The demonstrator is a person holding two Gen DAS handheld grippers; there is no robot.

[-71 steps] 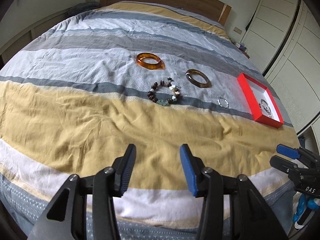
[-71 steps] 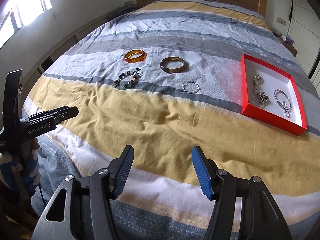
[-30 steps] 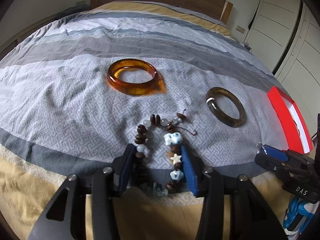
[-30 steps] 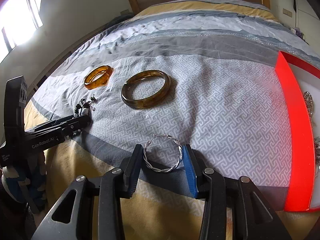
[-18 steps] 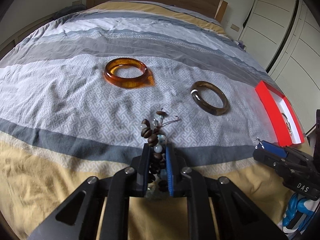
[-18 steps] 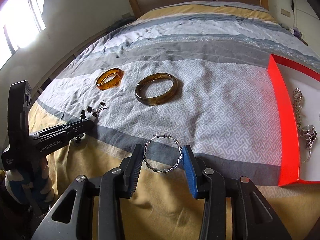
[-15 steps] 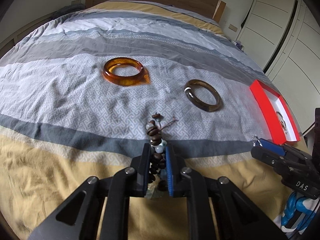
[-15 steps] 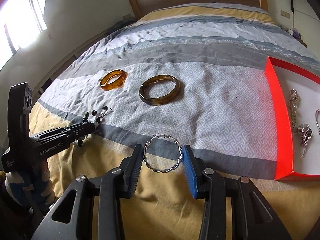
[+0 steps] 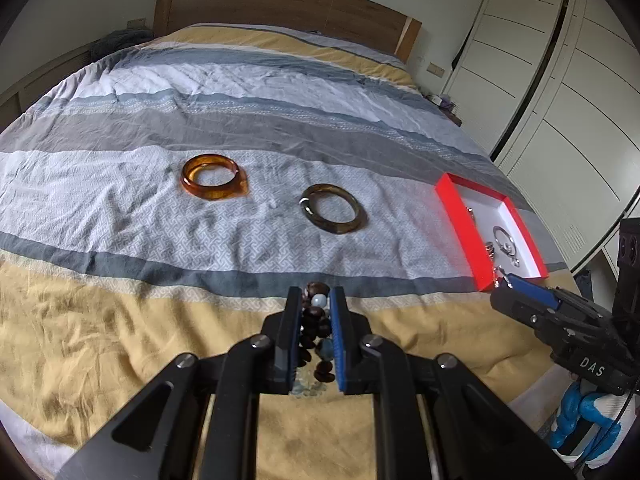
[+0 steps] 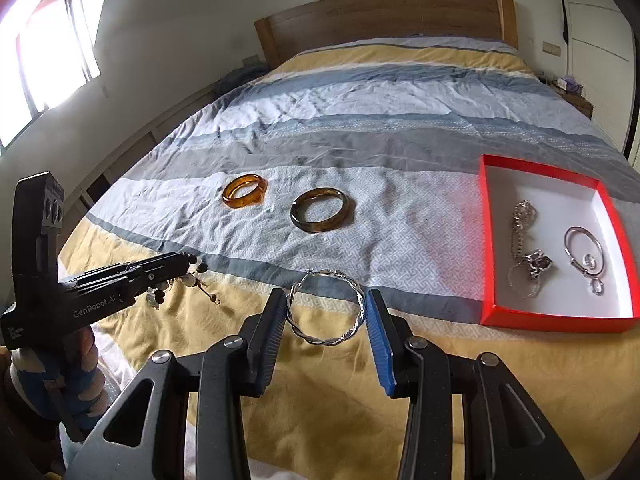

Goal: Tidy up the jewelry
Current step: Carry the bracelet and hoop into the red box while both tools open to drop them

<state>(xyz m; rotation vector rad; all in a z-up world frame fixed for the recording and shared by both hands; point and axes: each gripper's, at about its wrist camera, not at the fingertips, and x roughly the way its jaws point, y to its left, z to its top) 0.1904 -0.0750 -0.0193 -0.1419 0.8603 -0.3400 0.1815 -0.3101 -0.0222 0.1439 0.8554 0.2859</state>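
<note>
My left gripper (image 9: 315, 300) is shut on a beaded bracelet (image 9: 314, 328) of dark brown and pale beads, lifted off the bedspread; in the right wrist view the beaded bracelet (image 10: 188, 278) dangles from the left gripper (image 10: 182, 262). My right gripper (image 10: 326, 308) is shut on a twisted silver hoop (image 10: 326, 307), held flat between the pads above the bed. An amber bangle (image 9: 213, 182) and a dark olive bangle (image 9: 333, 214) lie on the patterned grey stripe. The red box (image 10: 490, 240) with a white inside stands at the right.
The box holds a few silver pieces (image 10: 532, 264) and a silver ring with a stone (image 10: 582, 252). The striped bedspread (image 9: 120, 340) runs to a wooden headboard (image 9: 280, 4). White wardrobe doors (image 9: 560, 100) stand to the right, a window (image 10: 48, 48) to the left.
Both grippers have lifted and drawn back from the bed with their pieces. The left closed on the beaded bracelet and raised it; the silver hoop came off the cover.
</note>
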